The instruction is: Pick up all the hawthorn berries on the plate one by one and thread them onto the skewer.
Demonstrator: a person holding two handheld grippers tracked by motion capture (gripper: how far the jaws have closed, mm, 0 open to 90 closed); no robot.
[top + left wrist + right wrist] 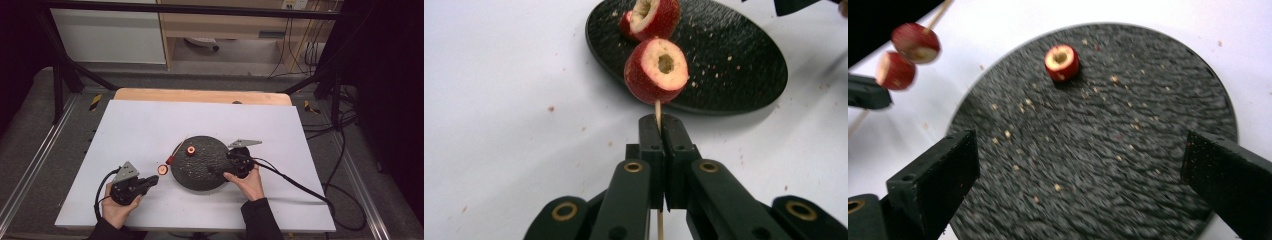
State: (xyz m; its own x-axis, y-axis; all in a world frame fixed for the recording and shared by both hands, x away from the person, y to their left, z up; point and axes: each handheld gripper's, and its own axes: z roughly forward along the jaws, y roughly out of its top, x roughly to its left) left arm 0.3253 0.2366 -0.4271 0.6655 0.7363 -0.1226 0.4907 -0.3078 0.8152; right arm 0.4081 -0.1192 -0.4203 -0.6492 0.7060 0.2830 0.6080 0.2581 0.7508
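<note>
A round black plate (200, 162) lies mid-table on a white sheet (150, 125). One cored red fruit (191, 149) rests on the plate's far left part, also seen as the lone fruit (1062, 62) in the right gripper view. My left gripper (659, 122), near the plate's left rim (154, 180), is shut on a thin wooden skewer (657, 107). The skewer carries two cored red fruits, the nearer one (656, 71) and a farther one (651, 15). My right gripper (1078, 170) hovers over the plate's right side (222, 166), jaws wide open with nothing between them.
Fine crumbs dot the plate (1128, 130) and the sheet around it. A wooden table edge (200, 95) shows beyond the sheet. Cables (300, 187) trail from the right gripper off the table's right side, and metal frame rails (65, 75) stand around the table.
</note>
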